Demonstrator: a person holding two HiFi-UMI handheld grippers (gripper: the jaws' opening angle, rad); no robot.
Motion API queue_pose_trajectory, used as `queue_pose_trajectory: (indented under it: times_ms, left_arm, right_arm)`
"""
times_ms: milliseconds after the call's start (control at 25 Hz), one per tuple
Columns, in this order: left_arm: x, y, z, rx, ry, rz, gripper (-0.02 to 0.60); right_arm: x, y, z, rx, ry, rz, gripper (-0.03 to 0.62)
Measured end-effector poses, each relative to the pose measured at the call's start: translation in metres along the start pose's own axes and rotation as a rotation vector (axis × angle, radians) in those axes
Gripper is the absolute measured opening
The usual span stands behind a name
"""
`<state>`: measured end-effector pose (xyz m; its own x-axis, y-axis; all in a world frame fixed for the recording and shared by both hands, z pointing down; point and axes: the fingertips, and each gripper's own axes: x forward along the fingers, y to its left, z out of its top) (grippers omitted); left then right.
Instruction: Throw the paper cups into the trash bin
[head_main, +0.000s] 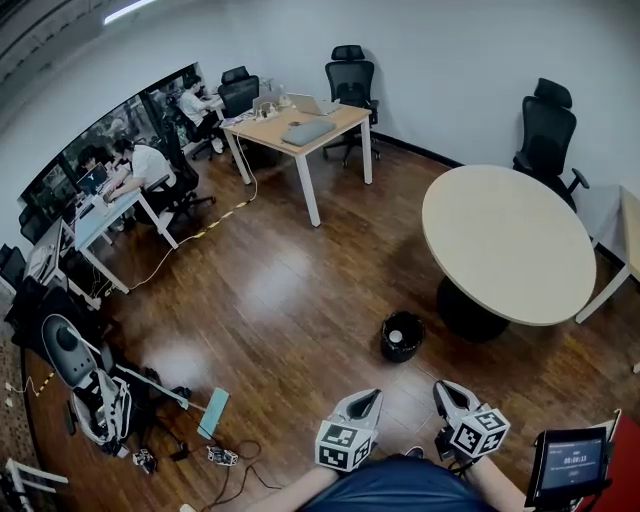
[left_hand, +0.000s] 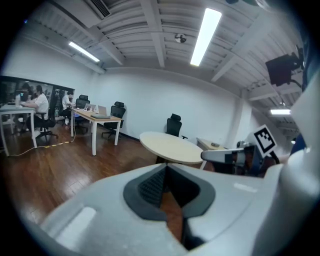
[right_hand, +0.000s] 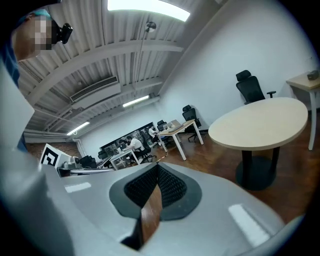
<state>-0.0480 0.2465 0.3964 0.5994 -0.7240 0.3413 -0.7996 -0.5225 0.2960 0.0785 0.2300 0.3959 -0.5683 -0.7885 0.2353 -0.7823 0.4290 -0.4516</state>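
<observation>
A small black trash bin stands on the wooden floor beside the base of the round table; something white shows inside it. I see no paper cup on the table or the floor. At the bottom of the head view, my left gripper and right gripper are held side by side near my body, short of the bin. In the left gripper view the left gripper is shut with nothing in it. The right gripper is also shut and holds nothing. The bin is hidden in both gripper views.
A rectangular desk with laptops and black office chairs stand at the back. People sit at desks on the far left. Cables and gear lie on the floor at lower left. A small screen is at lower right.
</observation>
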Motion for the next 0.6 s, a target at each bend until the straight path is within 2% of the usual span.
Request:
queue_pose_trajectory:
  times_ms: [280,600]
  left_arm:
    - [0.004,-0.002,-0.003,0.012,0.020,-0.019,0.003]
    - [0.020,-0.011,-0.002,0.020,0.031,-0.037,0.003]
  right_arm:
    - [-0.001,0.005,0.001,-0.060,-0.007,-0.002,0.010]
    - [-0.010,-0.011,0.005,-0.069,-0.022,-0.035,0.009]
